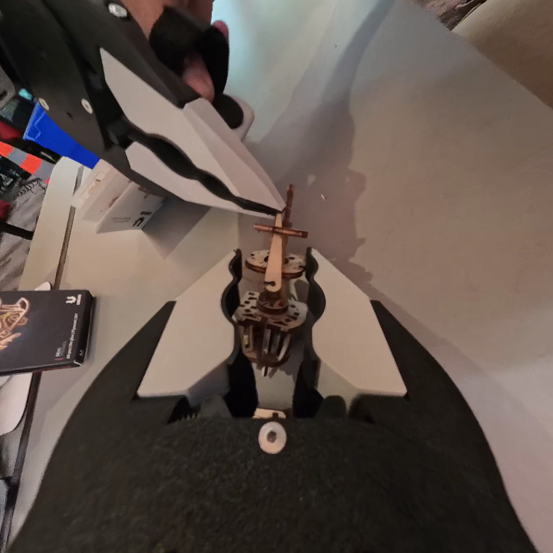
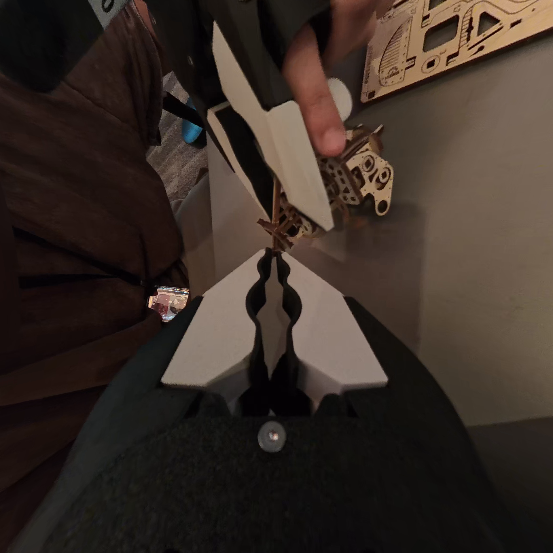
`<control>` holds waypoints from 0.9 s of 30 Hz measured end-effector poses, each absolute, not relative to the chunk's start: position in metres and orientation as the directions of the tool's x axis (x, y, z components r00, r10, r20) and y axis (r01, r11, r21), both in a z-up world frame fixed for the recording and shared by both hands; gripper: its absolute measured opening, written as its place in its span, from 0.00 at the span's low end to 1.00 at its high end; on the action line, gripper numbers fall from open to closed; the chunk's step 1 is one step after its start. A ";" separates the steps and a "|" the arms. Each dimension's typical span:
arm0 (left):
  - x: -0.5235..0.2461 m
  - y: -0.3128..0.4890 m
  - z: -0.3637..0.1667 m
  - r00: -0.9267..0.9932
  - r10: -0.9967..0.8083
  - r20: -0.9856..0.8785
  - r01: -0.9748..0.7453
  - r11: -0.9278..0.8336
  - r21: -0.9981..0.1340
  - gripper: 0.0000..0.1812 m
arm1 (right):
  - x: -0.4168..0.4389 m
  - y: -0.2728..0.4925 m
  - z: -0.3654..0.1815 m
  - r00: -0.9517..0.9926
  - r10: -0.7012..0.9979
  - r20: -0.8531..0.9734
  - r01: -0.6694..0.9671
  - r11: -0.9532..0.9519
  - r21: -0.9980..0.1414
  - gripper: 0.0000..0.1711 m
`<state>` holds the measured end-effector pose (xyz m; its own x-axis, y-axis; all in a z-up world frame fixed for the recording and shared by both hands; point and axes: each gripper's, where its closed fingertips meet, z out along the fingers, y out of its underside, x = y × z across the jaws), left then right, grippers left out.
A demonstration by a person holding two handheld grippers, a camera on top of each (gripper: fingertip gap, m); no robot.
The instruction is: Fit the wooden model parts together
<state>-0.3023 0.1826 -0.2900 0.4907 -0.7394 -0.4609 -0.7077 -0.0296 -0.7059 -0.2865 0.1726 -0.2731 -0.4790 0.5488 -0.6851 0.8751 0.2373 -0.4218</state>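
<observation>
Slat held over the model's shaft

The wooden model [image 1: 269,317] is clamped in the left claw [image 1: 272,263]; a pale slat [image 1: 273,254], long axis toward 12 o'clock, is pinched by the right claw [image 1: 276,211].

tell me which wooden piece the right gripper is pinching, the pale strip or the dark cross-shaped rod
The pale strip. The right gripper clamps its top end, while the dark cross-shaped rod stands just behind the tips, fixed in the wooden model held by the left gripper.

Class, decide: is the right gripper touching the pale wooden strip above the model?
Touching. In the left wrist view the right gripper has its tips closed on the top end of the pale wooden strip, with no gap showing.
</observation>
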 end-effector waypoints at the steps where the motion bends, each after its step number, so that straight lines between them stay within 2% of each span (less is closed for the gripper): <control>1: -0.301 0.182 -0.291 0.485 -0.739 -0.468 -0.712 -0.023 -0.702 0.20 | -0.286 0.173 -0.273 -0.477 0.550 -0.686 0.876 0.235 -0.421 0.01; 10: -0.307 0.182 -0.291 0.508 -0.749 -0.425 -0.700 -0.071 -0.711 0.20 | -0.287 0.182 -0.275 -0.540 0.621 -0.568 0.830 0.282 -0.482 0.01; 16: -0.310 0.180 -0.293 0.509 -0.751 -0.420 -0.707 -0.087 -0.702 0.20 | -0.288 0.185 -0.282 -0.537 0.678 -0.502 0.829 0.313 -0.464 0.02; 24: -0.314 0.177 -0.289 0.540 -0.755 -0.371 -0.672 -0.123 -0.730 0.20 | -0.295 0.185 -0.271 -0.689 0.710 -0.143 0.652 0.522 -0.549 0.01; 27: -0.319 0.178 -0.289 0.550 -0.745 -0.377 -0.678 -0.135 -0.723 0.20 | -0.296 0.186 -0.269 -0.668 0.730 -0.145 0.663 0.495 -0.561 0.01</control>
<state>-0.3193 0.1775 -0.2890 0.5497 -0.7455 -0.3770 -0.6781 -0.1346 -0.7226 -0.2960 0.1861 -0.2685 -0.6682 0.7297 -0.1452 0.6629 0.4953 -0.5615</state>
